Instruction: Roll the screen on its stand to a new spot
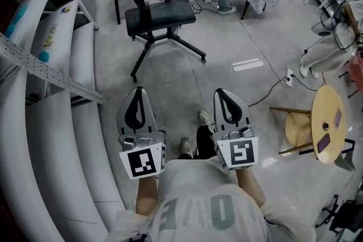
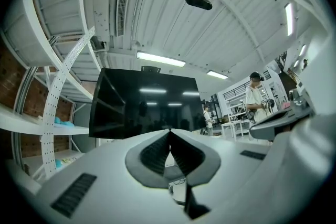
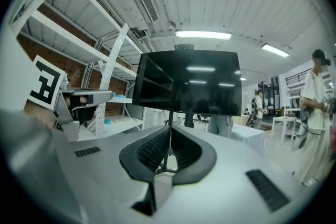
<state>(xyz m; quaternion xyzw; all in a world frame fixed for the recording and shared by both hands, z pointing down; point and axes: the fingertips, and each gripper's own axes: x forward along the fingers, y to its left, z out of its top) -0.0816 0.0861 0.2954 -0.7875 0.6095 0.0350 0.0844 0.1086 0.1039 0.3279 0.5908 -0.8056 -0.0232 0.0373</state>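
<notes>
A: Step in hand?

B: Approach, I judge. No contact yet. Left gripper (image 1: pixel 138 89) and right gripper (image 1: pixel 222 92) are held out side by side in front of the person, both aimed at the screen (image 3: pixel 189 84). Both pairs of jaws are pressed together with nothing between them.

A: Where's the screen?

B: Straight ahead, well apart from both grippers. Black, unlit, upright on its stand (image 1: pixel 187 46). The stand's legs splay over the grey floor (image 1: pixel 227 82), near the white shelving (image 1: pixel 51 122) along the floor's left edge.

A: Next move?

B: Close the gap, then get a purchase on the stand's post or the screen's edge. The jaws would have to open for a grip; closed as they are, they could only push. One gripper on each side would likely stop it swinging.

A: Hazards?

B: A cable (image 1: pixel 266 89) trails over the floor on the right, with a round table (image 1: pixel 329 122) beyond it. Wheels may snag the cable if the route goes that way. The shelving leaves little room on the left.
</notes>
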